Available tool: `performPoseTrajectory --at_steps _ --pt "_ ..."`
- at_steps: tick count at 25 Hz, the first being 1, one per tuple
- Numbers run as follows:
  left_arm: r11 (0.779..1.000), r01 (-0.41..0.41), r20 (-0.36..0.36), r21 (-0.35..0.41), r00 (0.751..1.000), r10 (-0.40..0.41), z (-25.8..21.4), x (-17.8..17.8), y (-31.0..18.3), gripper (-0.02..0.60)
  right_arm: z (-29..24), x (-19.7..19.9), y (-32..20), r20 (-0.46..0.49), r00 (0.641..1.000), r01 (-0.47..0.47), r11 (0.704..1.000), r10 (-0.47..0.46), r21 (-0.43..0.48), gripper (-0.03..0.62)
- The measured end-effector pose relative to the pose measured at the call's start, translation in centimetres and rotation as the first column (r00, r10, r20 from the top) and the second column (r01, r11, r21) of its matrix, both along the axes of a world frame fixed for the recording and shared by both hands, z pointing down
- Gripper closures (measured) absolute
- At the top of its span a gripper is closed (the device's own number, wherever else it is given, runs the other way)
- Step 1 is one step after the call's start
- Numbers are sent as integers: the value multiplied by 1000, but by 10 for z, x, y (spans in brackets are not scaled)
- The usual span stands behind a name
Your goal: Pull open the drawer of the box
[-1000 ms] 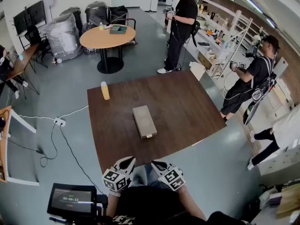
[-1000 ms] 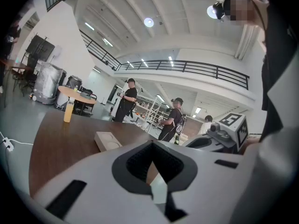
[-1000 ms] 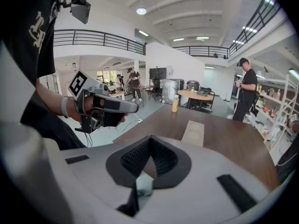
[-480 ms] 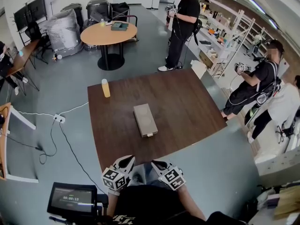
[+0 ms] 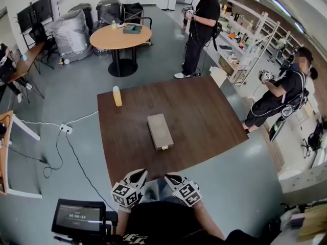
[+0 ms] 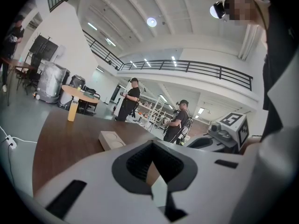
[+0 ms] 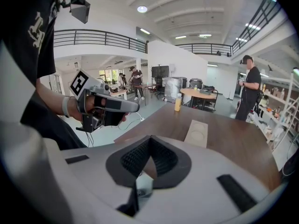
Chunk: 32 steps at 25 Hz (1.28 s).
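Note:
A flat tan box (image 5: 160, 131) lies lengthwise in the middle of the dark brown table (image 5: 204, 114), its drawer front with a small pull facing me. It also shows in the left gripper view as a box (image 6: 111, 140) and in the right gripper view as a box (image 7: 197, 133). My left gripper (image 5: 138, 174) and right gripper (image 5: 172, 177) hang side by side close to my body, short of the table's near edge and well apart from the box. The left gripper (image 6: 153, 171) has its jaws shut with nothing in them, and so does the right gripper (image 7: 145, 164).
A yellow bottle (image 5: 117, 96) stands at the table's far left corner. Beyond are a round table (image 5: 120, 37), one person standing (image 5: 202, 29), another (image 5: 278, 93) by shelving at the right. A power strip with cables (image 5: 65, 129) lies on the floor at left.
Both grippers and the box have stayed where they were. The people at the right have shifted, and a person in white seen half a second ago is gone.

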<state>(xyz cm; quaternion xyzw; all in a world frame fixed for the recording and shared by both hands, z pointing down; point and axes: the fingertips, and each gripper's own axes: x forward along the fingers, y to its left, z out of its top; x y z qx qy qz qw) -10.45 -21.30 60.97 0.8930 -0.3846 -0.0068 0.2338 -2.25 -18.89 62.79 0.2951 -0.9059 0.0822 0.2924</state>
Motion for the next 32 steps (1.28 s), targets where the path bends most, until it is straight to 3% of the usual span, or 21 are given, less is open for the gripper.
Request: performPoseTrajectory --at_steps 32 --pt "999 33 21 -34 999 -32 9 -14 -20 577 16 -15 -25 -12 998 54 997 -55 -54 606"
